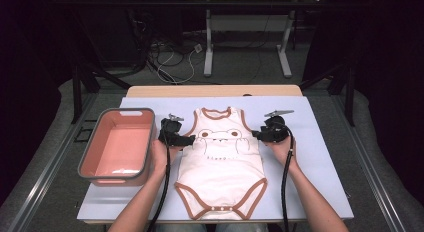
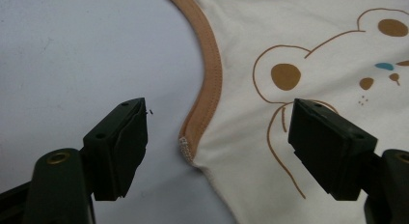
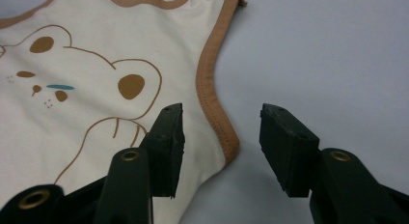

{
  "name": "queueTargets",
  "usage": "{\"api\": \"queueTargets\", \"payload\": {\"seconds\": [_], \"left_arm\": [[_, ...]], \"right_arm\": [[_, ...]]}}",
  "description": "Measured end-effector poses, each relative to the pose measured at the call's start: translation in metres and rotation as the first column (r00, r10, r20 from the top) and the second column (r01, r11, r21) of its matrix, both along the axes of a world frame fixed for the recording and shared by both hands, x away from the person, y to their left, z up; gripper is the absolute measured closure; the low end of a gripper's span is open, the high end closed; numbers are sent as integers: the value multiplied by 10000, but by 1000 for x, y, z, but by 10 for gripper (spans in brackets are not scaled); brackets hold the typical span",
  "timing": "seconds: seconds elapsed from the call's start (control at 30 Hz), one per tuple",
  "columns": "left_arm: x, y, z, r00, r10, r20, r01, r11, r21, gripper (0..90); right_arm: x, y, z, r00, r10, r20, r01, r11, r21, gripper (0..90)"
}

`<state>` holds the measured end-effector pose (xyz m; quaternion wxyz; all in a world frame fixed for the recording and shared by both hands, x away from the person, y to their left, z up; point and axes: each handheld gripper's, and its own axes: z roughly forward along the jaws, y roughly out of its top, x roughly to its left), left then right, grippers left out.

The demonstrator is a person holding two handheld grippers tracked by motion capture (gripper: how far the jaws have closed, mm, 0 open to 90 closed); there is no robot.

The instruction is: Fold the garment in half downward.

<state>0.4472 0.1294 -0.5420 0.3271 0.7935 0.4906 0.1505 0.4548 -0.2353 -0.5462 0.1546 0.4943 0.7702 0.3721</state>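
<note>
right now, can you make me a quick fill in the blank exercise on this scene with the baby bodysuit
1. The cream bodysuit lies flat on the white table top and bears a printed ____.
2. The bin to the left of the bodysuit is ____ in colour.
3. The fingers of the left gripper straddle the bodysuit's ____ armhole trim.
4. The right gripper is at the bodysuit's other ____.

Missing words: bear; pink; brown; armhole
</note>
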Motion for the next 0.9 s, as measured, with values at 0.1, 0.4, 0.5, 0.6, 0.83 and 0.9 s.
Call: {"api": "queueTargets", "payload": {"seconds": [0.1, 0.4, 0.5, 0.6, 0.83, 0.9], "left_arm": [[3, 0, -2, 9997, 222, -126, -221, 9997, 33, 279], [10, 2, -12, 9979, 540, -356, -532, 9983, 234, 419], [11, -1, -12, 9989, 419, -203, -407, 9976, 568, 433], [11, -3, -12, 9993, 325, -169, -312, 9972, 677, 462], [10, -5, -12, 9999, -143, -91, 148, 9982, 574, 631], [10, -5, -12, 9998, -202, -71, 205, 9983, 539, 675]], "right_arm": [[1, 1, -3, 9999, -119, -125, 118, 9999, -34, 532], [4, 2, -11, 9993, -315, -221, 309, 9992, -266, 629], [4, 1, -12, 9990, -436, -93, 433, 9986, -320, 690], [4, 0, -12, 9989, -456, -48, 454, 9984, -350, 730], [3, 2, -13, 9993, -363, -83, 361, 9991, -226, 829], [3, 1, -13, 9994, -319, -98, 318, 9993, -174, 836]]}}
